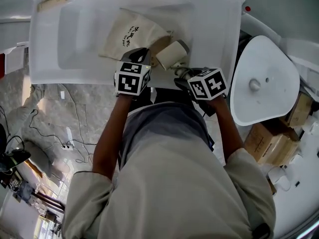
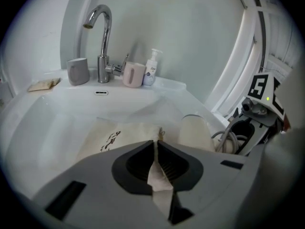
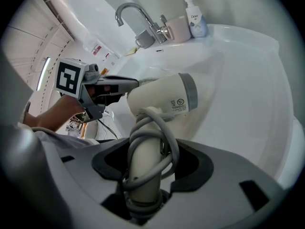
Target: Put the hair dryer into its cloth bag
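A beige cloth bag [image 1: 130, 34] with black print lies in the white sink [image 1: 209, 19], its mouth toward me. My left gripper [image 1: 143, 55] is shut on the edge of that mouth; in the left gripper view a fold of the cloth bag [image 2: 119, 136] is pinched between the jaws of the left gripper [image 2: 156, 146]. The cream hair dryer [image 1: 172, 54] hangs just right of the bag's mouth. My right gripper [image 3: 145, 162] is shut on the hair dryer [image 3: 162, 98] at its cord-wrapped handle, barrel pointing toward the bag.
A chrome faucet [image 2: 100, 37], a grey cup [image 2: 78, 70], a pink cup [image 2: 133, 74] and a soap bottle [image 2: 151, 68] stand along the sink's back edge. A white toilet [image 1: 259, 81] and cardboard boxes [image 1: 271, 138] are to the right.
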